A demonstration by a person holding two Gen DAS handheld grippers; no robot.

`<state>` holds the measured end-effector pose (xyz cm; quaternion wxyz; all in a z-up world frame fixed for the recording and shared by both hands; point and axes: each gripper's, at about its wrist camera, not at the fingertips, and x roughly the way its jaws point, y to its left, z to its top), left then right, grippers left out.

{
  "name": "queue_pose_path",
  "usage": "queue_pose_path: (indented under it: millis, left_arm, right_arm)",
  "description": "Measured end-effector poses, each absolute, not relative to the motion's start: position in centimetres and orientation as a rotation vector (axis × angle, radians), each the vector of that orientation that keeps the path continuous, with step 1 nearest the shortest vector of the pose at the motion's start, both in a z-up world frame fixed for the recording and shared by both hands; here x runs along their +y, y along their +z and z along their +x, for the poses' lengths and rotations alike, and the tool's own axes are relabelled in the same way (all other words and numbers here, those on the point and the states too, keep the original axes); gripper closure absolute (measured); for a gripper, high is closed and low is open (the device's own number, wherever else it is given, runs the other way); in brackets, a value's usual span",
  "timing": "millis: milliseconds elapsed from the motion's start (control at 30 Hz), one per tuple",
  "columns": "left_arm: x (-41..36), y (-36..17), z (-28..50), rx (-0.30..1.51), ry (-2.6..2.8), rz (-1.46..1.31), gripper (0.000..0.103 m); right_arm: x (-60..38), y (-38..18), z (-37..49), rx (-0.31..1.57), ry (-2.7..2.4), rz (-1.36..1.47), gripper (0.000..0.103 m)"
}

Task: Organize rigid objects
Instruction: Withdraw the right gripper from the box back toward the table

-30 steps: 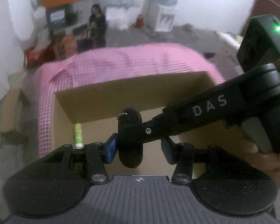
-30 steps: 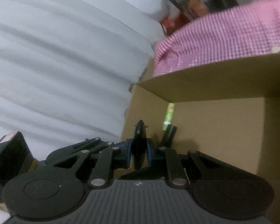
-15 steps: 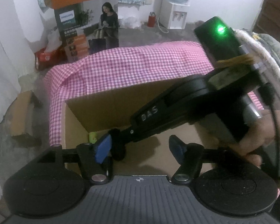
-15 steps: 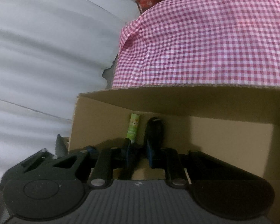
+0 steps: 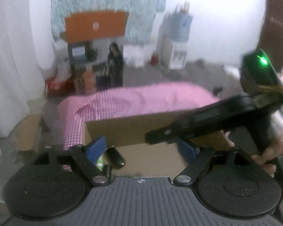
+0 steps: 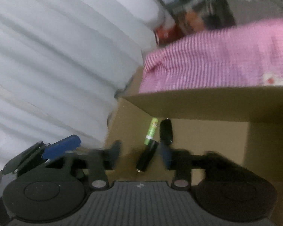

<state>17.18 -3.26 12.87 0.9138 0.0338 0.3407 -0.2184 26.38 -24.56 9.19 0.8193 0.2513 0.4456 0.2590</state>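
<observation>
Black fob (image 6: 166, 131) is seen lying lengthwise just ahead of the R gripper (image 6: 139, 153), whose empty jaws have just been opening; L gripper (image 5: 141, 148) also spread, empty.

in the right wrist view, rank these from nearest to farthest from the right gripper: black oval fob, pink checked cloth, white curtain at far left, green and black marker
1. green and black marker, lying in the cardboard box between the open fingers of the right gripper.
2. black oval fob, just past the right fingertip, beside the marker.
3. pink checked cloth, beyond the box's far flap.
4. white curtain: off to the left, too uncertain to rank against the cloth.
</observation>
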Motion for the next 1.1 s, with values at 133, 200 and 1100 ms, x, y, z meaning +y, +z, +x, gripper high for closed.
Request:
queue_pose_path:
  millis: [133, 200, 1100]
  left_arm:
    - [-2.3, 15.4, 12.7, 0.602, -0.48, 0.05, 0.008]
    - [-1.9, 16.2, 10.7, 0.572, -0.495, 0.056, 0.005]
    - [-2.0, 3.8, 0.3, 0.772, -0.627, -0.128, 0.0]
  right_arm:
    - [-27.1, 13.1, 19.4, 0.76, 0.546, 0.547, 0.021]
    - [-28.2, 14.3, 15.5, 0.674, 0.536, 0.551, 0.012]
    - [-26.1, 7.4, -7.1, 0.434, -0.005, -0.027, 0.0]
